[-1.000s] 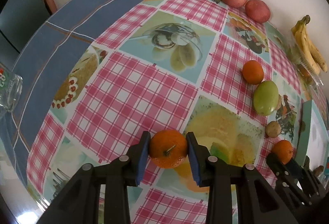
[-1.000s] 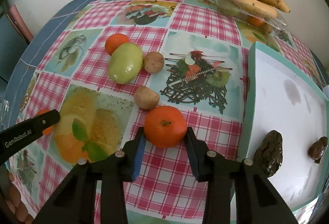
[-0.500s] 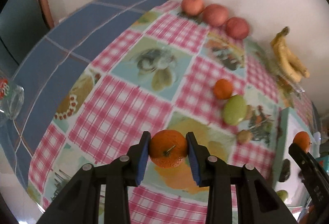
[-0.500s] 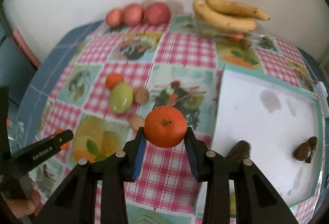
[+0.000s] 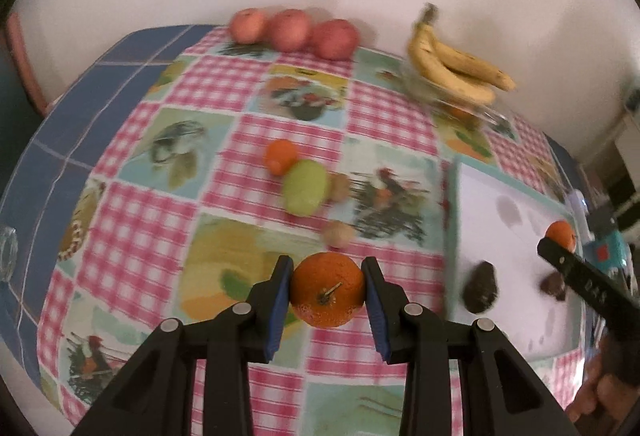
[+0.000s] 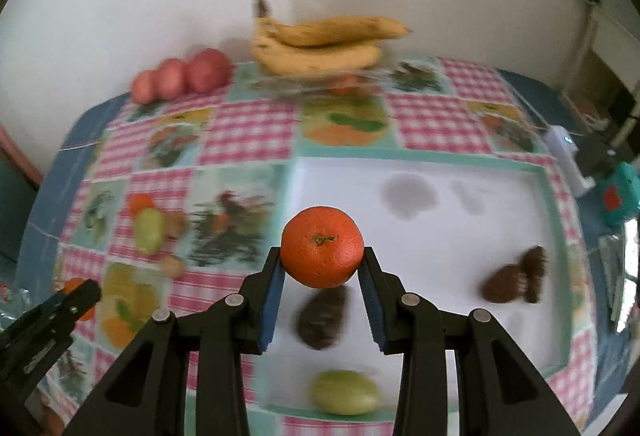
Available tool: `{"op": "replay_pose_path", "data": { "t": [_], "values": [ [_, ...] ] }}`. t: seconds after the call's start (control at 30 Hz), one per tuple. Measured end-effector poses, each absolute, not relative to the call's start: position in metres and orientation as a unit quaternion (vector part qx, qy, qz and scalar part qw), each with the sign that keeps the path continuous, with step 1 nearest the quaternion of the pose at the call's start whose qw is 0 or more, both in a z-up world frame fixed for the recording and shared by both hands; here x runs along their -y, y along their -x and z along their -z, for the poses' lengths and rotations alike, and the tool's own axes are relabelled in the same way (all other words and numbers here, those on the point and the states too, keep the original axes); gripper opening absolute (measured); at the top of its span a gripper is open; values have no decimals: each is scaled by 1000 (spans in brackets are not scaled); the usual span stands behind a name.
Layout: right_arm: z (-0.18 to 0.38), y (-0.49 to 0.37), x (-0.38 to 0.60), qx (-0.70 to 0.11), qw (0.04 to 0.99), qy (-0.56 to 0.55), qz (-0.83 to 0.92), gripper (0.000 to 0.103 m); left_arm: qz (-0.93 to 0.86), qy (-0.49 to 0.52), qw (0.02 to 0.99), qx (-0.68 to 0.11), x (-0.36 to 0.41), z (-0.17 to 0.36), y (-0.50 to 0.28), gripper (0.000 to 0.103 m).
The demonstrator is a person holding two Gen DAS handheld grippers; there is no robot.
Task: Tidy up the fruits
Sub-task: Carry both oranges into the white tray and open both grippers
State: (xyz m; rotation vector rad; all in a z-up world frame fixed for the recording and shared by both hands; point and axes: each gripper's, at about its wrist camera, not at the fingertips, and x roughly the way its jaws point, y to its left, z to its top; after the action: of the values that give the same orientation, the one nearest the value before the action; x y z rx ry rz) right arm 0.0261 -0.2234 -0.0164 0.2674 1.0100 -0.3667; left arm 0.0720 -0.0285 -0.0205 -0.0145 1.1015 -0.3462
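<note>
My left gripper (image 5: 327,294) is shut on an orange (image 5: 327,288) and holds it above the checked tablecloth, left of the white tray (image 5: 516,236). My right gripper (image 6: 322,278) is shut on a second orange (image 6: 322,252) and holds it over the white tray (image 6: 460,236). The tray holds two dark brown fruits (image 6: 322,316) (image 6: 516,282) and a green fruit (image 6: 345,392). On the cloth lie a third orange (image 5: 282,155), a green fruit (image 5: 306,187) and two small brown fruits (image 5: 338,234).
Three red apples (image 5: 294,30) line the wall. Bananas (image 5: 456,64) lie on a clear container at the back. A glass (image 5: 8,248) stands at the table's left edge. A white device and a teal object (image 6: 618,192) sit right of the tray.
Both grippers have lifted their oranges and swung right. The right one now hangs over the tray; the left one has come closer to the tray's edge.
</note>
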Motion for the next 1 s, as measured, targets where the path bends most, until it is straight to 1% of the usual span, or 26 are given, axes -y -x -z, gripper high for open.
{"op": "replay_pose_path", "data": {
  "t": [0.27,0.47,0.57,0.8,1.0],
  "values": [
    [10,21,300,-470,825,-175,261,39,245,-53,826,-505,102,15,-38,37],
    [4,55,338,-459,812,-204,298,39,294,-98,818,-485,151,16,-15,37],
    [4,65,347,-458,809,-209,305,39,314,-121,813,-475,172,21,-7,37],
    [17,73,352,-470,801,-220,298,39,334,-150,794,-484,203,44,2,37],
    [44,68,348,-507,784,-225,278,39,340,-170,788,-485,213,58,6,37]
  ]
}}
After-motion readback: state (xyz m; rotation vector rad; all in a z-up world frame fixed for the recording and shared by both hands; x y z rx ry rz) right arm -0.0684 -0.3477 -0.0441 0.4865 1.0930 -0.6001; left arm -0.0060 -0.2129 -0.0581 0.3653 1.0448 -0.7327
